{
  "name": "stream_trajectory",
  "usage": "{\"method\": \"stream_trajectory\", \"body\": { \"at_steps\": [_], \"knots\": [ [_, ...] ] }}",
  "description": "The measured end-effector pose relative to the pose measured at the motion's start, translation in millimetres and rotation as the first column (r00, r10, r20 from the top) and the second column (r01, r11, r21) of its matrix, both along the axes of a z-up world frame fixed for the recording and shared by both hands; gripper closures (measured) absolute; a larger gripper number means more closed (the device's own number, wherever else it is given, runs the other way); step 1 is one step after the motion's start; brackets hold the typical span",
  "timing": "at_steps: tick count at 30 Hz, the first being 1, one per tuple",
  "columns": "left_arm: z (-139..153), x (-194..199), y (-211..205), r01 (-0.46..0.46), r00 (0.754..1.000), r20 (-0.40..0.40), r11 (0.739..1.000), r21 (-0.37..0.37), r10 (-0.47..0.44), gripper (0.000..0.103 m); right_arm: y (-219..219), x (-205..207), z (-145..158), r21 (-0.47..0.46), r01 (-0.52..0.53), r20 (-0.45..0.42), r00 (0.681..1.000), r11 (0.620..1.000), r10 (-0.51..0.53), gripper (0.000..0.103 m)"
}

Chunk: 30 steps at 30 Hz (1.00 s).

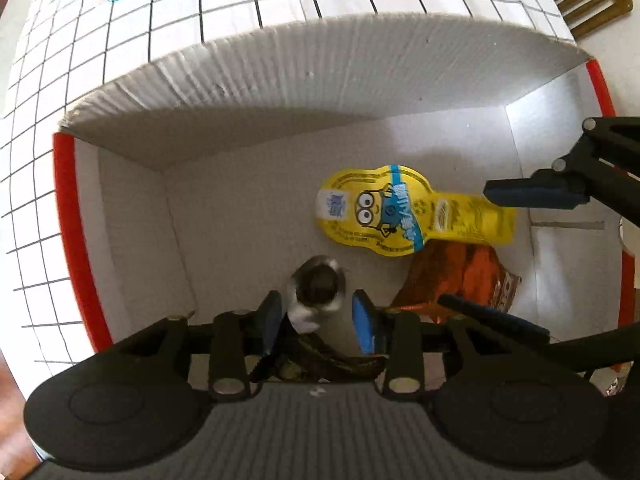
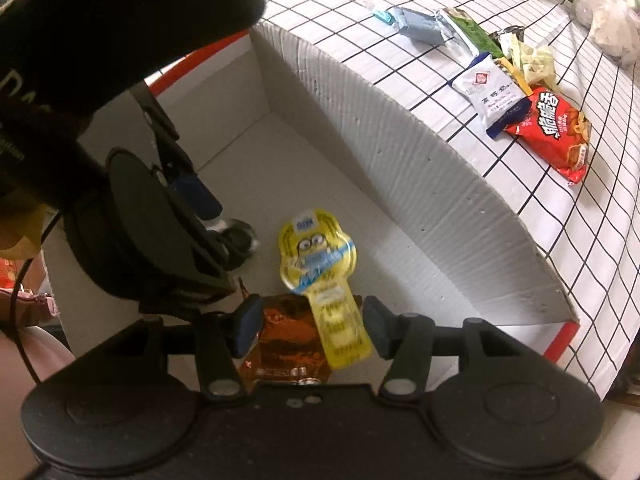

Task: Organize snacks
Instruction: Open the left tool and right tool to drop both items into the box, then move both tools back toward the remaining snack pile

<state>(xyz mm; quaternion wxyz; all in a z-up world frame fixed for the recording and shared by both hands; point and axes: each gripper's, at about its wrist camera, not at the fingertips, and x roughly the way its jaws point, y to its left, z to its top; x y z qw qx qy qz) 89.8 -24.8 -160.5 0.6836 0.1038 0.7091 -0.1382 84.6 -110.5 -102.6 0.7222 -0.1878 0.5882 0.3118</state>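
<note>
Two snacks already lie on the floor of the white cardboard box (image 1: 280,80): a yellow Minion pouch (image 1: 400,210) near the right wall and an orange foil packet (image 2: 288,340) partly under its tail. Left tongs (image 1: 316,316) hang inside the box with jaws apart; a small dark, blurred snack (image 1: 318,284) sits between and just below the tips, contact unclear, probably being dropped. Right tongs (image 2: 310,330) are also spread, straddling the pouch tail and foil packet, gripping nothing.

More snacks wait on the grid-pattern worktop (image 2: 460,40) beyond the box's far wall: red chip bag (image 2: 552,132), white sachet (image 2: 488,92), green packet (image 2: 468,32).

Handling guess: all light, soft, crinkly film, slippery. Chips are crushable. Pinch the sealed end seam, not the puffed middle.
</note>
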Motion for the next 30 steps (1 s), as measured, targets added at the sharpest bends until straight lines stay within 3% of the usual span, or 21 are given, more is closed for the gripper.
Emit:
{"method": "stream_trajectory", "body": {
  "at_steps": [10, 14, 17, 22, 30],
  "knots": [
    [30.7, -2.9, 18.0, -0.020, 0.996, 0.091, 0.998, -0.055, 0.024, 0.050, -14.5, -3.6, 30.9, 0.068, 0.033, 0.047, 0.998, 0.997, -0.036, 0.041],
    [49.2, -9.6, 15.9, -0.006, 0.986, 0.167, 0.997, -0.075, 0.019, 0.039, -22.2, -3.7, 45.9, 0.102, 0.053, 0.071, 0.996, 0.993, -0.060, 0.040],
    [64.6, -11.0, 16.7, 0.007, 0.975, 0.222, 0.996, -0.091, 0.014, 0.039, -26.5, -2.0, 56.4, 0.128, 0.066, 0.091, 0.993, 0.989, -0.078, 0.033],
    [91.0, -13.0, 19.6, 0.013, 0.945, 0.326, 0.993, -0.120, 0.028, 0.029, -35.5, 2.9, 77.1, 0.180, 0.097, 0.132, 0.984, 0.979, -0.122, 0.026],
    [121.8, -2.0, 31.0, -0.013, 0.889, 0.452, 0.990, -0.139, 0.075, 0.023, -48.0, 16.7, 102.8, 0.240, 0.150, 0.195, 0.961, 0.959, -0.198, 0.016]
  ]
}}
